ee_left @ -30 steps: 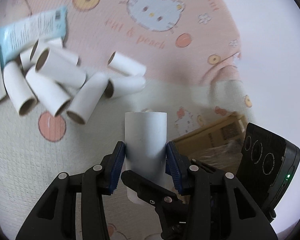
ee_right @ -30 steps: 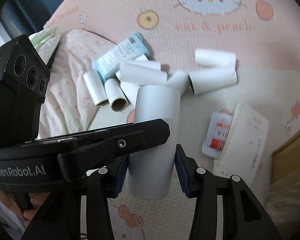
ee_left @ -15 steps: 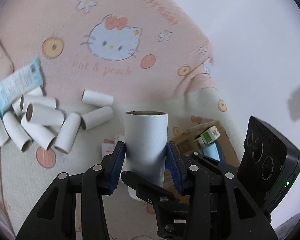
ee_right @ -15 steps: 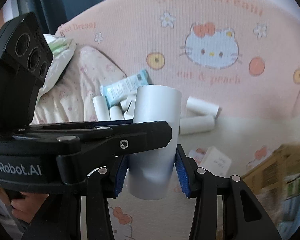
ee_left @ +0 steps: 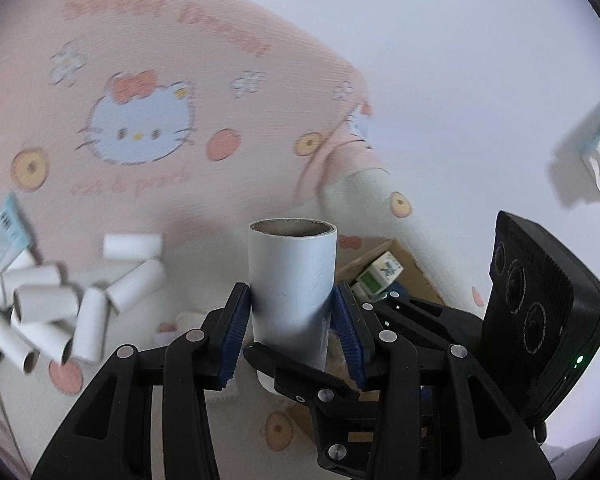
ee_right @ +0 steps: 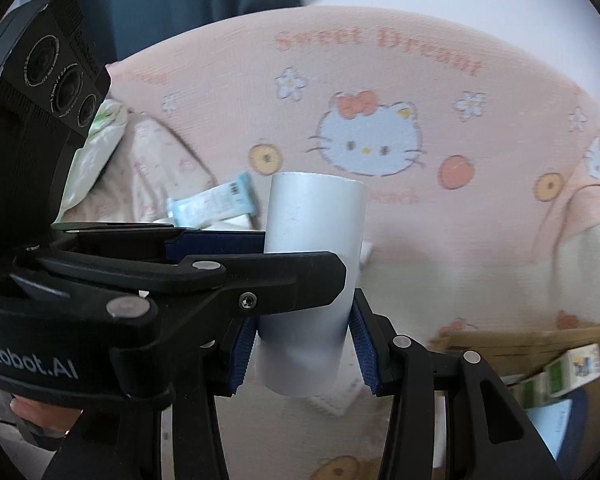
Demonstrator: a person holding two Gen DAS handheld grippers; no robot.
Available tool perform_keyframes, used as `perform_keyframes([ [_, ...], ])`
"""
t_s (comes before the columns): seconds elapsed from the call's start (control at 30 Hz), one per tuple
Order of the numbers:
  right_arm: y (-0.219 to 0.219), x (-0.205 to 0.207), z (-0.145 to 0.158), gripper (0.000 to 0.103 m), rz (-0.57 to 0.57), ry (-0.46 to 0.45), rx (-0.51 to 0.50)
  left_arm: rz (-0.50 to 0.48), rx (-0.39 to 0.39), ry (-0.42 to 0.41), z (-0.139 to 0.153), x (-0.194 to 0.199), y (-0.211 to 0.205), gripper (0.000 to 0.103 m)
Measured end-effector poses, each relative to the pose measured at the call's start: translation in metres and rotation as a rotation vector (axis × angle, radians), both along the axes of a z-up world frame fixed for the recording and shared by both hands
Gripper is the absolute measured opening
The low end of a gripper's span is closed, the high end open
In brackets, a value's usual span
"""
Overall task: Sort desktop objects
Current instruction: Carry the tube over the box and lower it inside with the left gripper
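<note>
Claws both ours, left claw [ee_left: 292,316] and right claw [ee_right: 302,350] each clamped on the same upright white cardboard tube [ee_left: 292,276], we hold it above the pink cartoon-cat blanket [ee_left: 140,80], loose white tubes [ee_left: 60,312] at nine o'clock, brown cardboard box [ee_right: 520,344] at four o'clock.

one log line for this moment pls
left gripper: shut on white tube | right gripper: shut on same tube | tube: upright, off the blanket | tube pile: lower left

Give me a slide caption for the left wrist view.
Left gripper and right gripper both clamp one upright cardboard tube above a pile of tubes on cartoon-cat bedding.
</note>
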State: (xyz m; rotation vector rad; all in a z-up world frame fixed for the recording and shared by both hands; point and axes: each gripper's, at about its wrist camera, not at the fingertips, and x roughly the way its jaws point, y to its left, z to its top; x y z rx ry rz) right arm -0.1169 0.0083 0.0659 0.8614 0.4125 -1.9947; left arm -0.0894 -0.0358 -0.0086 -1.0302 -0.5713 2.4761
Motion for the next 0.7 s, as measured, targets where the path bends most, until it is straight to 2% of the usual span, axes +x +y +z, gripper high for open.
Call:
perform_keyframes([
  [0.23,0.025,-0.019,0.004,0.043,-0.053,0.001,0.031,-0.090,0.037,-0.051,-0.001,-0.024,0.029,0.047],
  [0.47,0.062,-0.041,0.016,0.043,-0.135,0.058,0.033,-0.162,0.113,-0.100,0.010,-0.053,0.068,0.047],
  [0.6,0.090,-0.061,0.025,0.043,-0.202,0.026,-0.001,-0.252,0.163,-0.142,0.014,-0.069,0.099,0.047],
  [0.7,0.111,-0.075,0.021,0.043,-0.231,-0.039,-0.029,-0.283,0.144,-0.168,0.010,-0.074,0.119,0.047],
])
